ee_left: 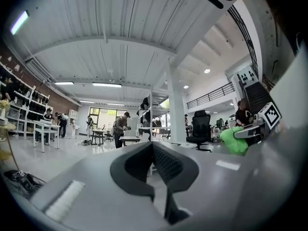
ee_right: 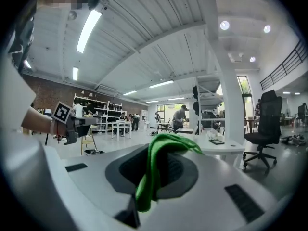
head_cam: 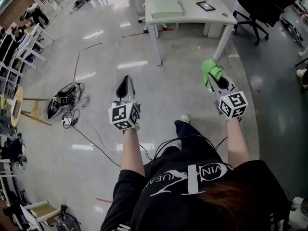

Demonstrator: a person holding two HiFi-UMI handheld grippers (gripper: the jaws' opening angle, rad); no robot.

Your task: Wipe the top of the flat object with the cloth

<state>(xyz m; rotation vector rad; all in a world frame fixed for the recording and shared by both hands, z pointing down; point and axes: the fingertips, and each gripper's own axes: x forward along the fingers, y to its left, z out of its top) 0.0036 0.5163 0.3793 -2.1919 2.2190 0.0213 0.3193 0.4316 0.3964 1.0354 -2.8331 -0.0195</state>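
Head view of a person standing on a glossy floor (head_cam: 96,61) short of a white counter (head_cam: 192,14), a claw in each hand. The right claw (head_cam: 214,79) has its jaws clamped on a green cloth (head_cam: 211,70), which bunches over the tips. The right gripper view shows the cloth hanging in a fold down between the pinched jaws. The left claw (head_cam: 126,81) is raised beside it, level with it and no nearer the counter. The left gripper view shows its jaws pressed together with nothing between them. A pale green flat object (head_cam: 167,8) lies on the counter, toward its left end, well apart from both claws and the cloth. A small dark tablet (head_cam: 206,6) lies to the flat object's right, and a black office chair (head_cam: 260,6) stands past the counter's right end
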